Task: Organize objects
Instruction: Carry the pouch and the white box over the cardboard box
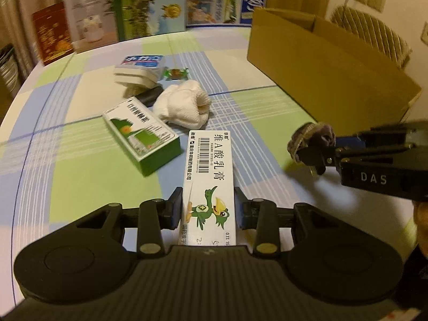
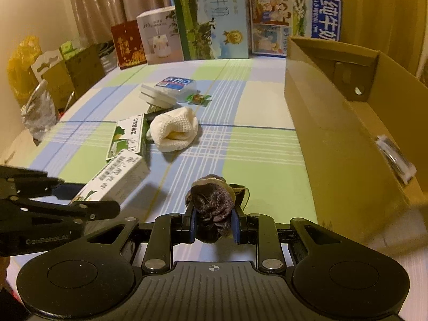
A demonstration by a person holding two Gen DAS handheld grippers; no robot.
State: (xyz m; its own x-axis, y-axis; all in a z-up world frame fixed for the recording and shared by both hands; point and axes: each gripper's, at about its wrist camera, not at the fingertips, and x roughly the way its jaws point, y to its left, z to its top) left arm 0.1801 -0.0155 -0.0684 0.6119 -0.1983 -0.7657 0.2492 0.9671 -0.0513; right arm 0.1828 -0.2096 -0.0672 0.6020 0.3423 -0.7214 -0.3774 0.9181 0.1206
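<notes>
checked green, blue and white cloth (image 1: 240, 107) is covering the table i'm working over, with printed cartons (image 2: 211, 18) standing along its far edge against the curtains. i'm holding my left gripper (image 1: 208, 211) with its jaws closed on a long white ointment box (image 1: 210, 176) printed with a green bird, the box running straight out ahead between the pads. just ahead and left of those jaws a green and white box (image 1: 141, 133) is lying flat, and beyond it a rolled white cloth (image 1: 184, 104), a wrapped candy (image 1: 175, 73) and a small pile of white packets (image 1: 139, 72) are sitting close together. my right gripper (image 2: 214, 224) is pinching a dark brown scrunchie (image 2: 214, 203), the fabric bunching up between and above the blue pads. to the right of those jaws an open cardboard box (image 2: 334, 139) is standing on the table, with a small wrapped item (image 2: 396, 157) resting against its inner wall. in the left wrist view the right gripper is coming in from the right, carrying the scrunchie near the cardboard box's front corner.
</notes>
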